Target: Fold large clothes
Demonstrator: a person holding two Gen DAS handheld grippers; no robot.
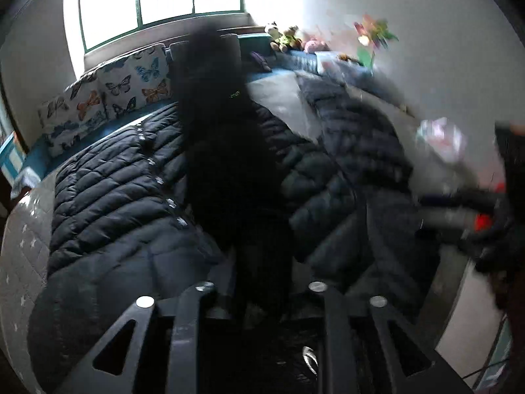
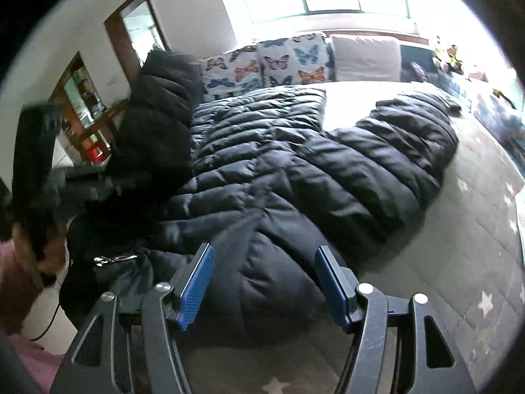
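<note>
A large black quilted puffer jacket [image 2: 295, 170] lies spread on the bed [image 2: 466, 216], one sleeve reaching toward the far right. My left gripper [image 1: 259, 292] is shut on a lifted sleeve of the jacket [image 1: 226, 138], which hangs up in front of the camera; its fingertips are hidden by the fabric. In the right wrist view the left gripper [image 2: 98, 180] holds that raised sleeve [image 2: 157, 105] at the left. My right gripper [image 2: 262, 262] is open, its blue pads [image 2: 197, 282] hovering just above the jacket's near hem. The right gripper [image 1: 472, 207] appears blurred at the right of the left wrist view.
Butterfly-print pillows [image 2: 272, 62] and a plain pillow [image 2: 364, 55] line the headboard under a window. Stuffed toys [image 1: 285, 37] and a paper pinwheel [image 1: 374, 37] sit along the far side. A wooden shelf [image 2: 85, 108] stands left of the bed.
</note>
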